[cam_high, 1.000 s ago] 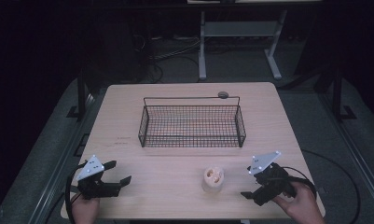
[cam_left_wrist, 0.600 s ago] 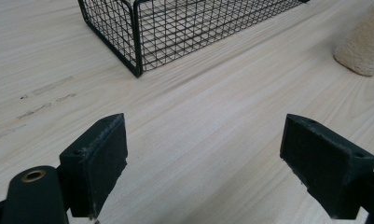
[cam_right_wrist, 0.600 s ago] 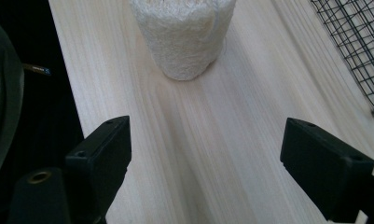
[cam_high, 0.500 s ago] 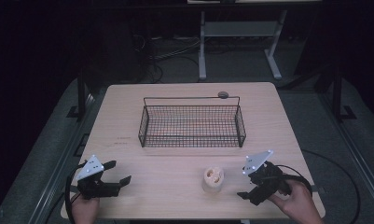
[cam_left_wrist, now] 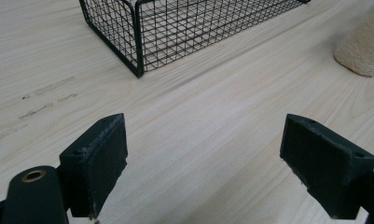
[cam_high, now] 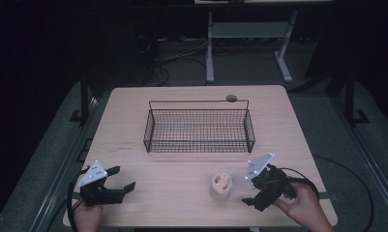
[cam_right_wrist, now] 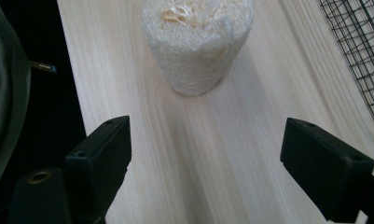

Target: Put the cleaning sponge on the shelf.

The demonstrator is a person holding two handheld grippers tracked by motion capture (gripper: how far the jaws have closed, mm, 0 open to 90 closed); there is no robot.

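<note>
Dark room all around, w/ a light wood table (cam_high: pixel 298 125) lit in the middle and some desk legs and cables on the floor behind it. Black wire basket (cam_high: pixel 199 126) sits mid-table, toward the far side, nothing in it afaict. Small dark round thing (cam_high: pixel 231 98) lies on the table just past the basket's far right corner, too small to tell what it is.

Left gripper (cam_high: pixel 118 181) is near the front left edge, held by the person's left hand (cam_high: pixel 87 217). Jaws are spread wide apart w/ nothing between them, just bare wood in the left gripper view, basket corner up ahead.

Right gripper (cam_high: pixel 252 192) is front right, held in the right hand (cam_high: pixel 303 205), aimed at a pale loofah chunk (cam_high: pixel 221 185) standing upright on the table, in front of the basket and well apart from it. Its jaws are also wide open, gripping nothing. In the right gripper view the loofah chunk (cam_right_wrist: pixel 197 42) stands ahead of the jaws, not between them and not touching, basket mesh off at the right edge.
</note>
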